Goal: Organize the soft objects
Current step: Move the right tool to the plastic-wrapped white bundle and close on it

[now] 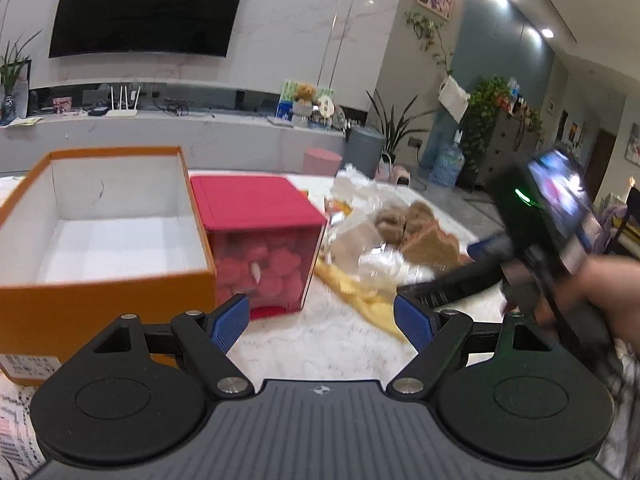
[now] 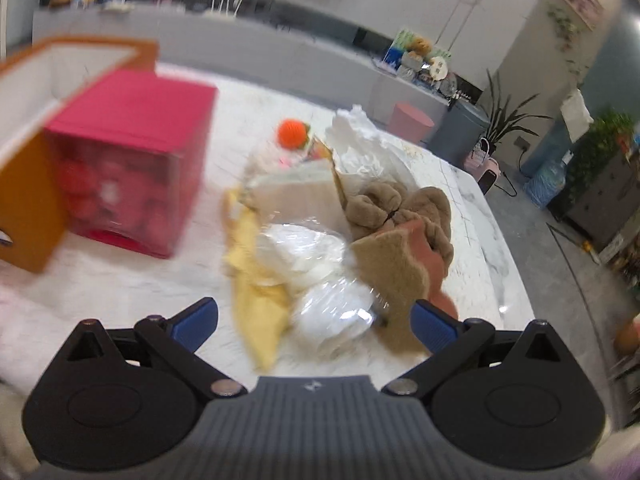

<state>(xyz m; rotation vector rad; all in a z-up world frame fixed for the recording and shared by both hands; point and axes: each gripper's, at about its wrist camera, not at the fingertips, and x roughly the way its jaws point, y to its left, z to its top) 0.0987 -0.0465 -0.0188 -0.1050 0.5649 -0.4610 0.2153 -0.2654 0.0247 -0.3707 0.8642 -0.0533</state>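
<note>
- The soft objects lay in a loose heap on the white marble-patterned table (image 2: pixel 472 216), to the right of the two boxes.
- A brown plush piece (image 2: pixel 400 204) with rounded, folded lobes sat toward the far right of the heap; in the left wrist view it showed as a tan lump (image 1: pixel 404 220).
- A flat brown sponge-like pad (image 2: pixel 394 272) with a pinkish-red backing leaned against the plush.
- A pale yellow cloth (image 2: pixel 256 312) with a wavy edge ran along the near-left side of the heap.
- Clear plastic-wrapped white bundles (image 2: pixel 316 256) lay between the cloth and the pad, and crumpled white material (image 2: pixel 360 140) rose at the back.
- An orange knitted ball (image 2: pixel 292 133) with a green tip sat just behind the heap.
- A red-lidded translucent box (image 1: pixel 260 240) holding red-tinted plush shapes stood just beside an open, empty orange box (image 1: pixel 104 264) with a white interior.
- The orange box bore a white label (image 1: pixel 24 364) at its lower corner; its print was too blurred to read.
- The left gripper (image 1: pixel 322 320) hovered over the table in front of the red box, its blue-padded fingers spread wide and holding nothing.
- The right gripper (image 2: pixel 314 320) hung over the near edge of the heap, also spread apart and empty.
- In the left wrist view a hand (image 1: pixel 600 292) gripped the right tool; motion blur smeared it.
</note>
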